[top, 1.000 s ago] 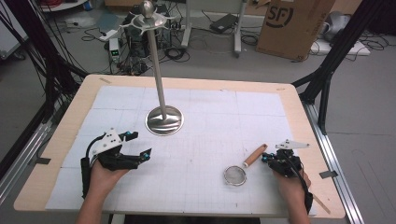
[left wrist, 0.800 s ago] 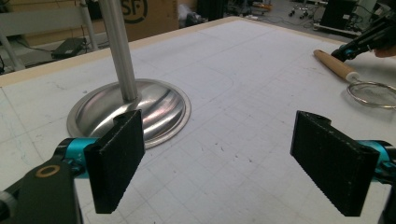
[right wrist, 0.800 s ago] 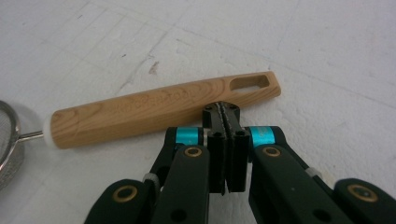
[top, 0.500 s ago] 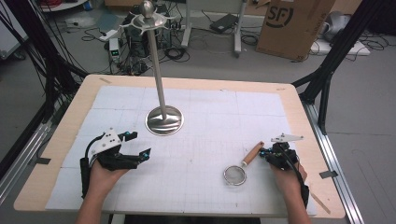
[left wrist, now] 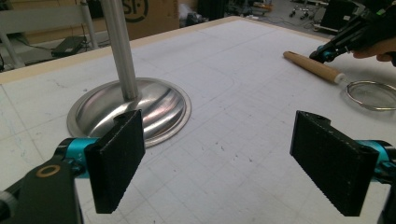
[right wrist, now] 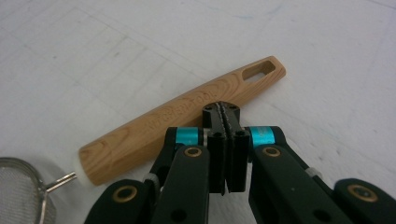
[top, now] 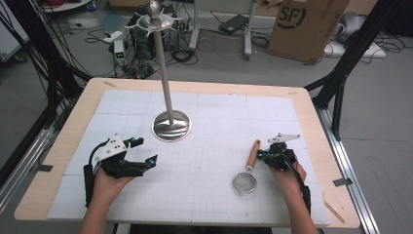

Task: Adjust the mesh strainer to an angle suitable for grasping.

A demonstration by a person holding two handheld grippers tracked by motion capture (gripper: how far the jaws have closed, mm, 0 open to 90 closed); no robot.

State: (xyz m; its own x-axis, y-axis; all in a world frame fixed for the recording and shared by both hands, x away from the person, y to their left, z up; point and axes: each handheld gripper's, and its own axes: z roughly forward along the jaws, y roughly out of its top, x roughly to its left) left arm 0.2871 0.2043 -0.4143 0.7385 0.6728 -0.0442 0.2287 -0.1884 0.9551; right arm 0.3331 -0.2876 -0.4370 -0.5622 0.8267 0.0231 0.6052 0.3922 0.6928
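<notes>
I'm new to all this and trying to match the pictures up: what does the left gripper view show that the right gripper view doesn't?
Left gripper view: the metal stand on its round base, and its own tongs spread wide open. Right gripper view: its own tongs pressed shut beside the handle, and the slot at the handle's end. Both: the strainer's wooden handle and its mesh bowl on the white mat.

I'm getting even, soft overhead light with faint shadows. The white mat is reading bright, nearly washing out its grid in the right gripper view. The stand's steel base is throwing streaky glare. The high view is looking soft; the background is blurring behind the wooden handle.
</notes>
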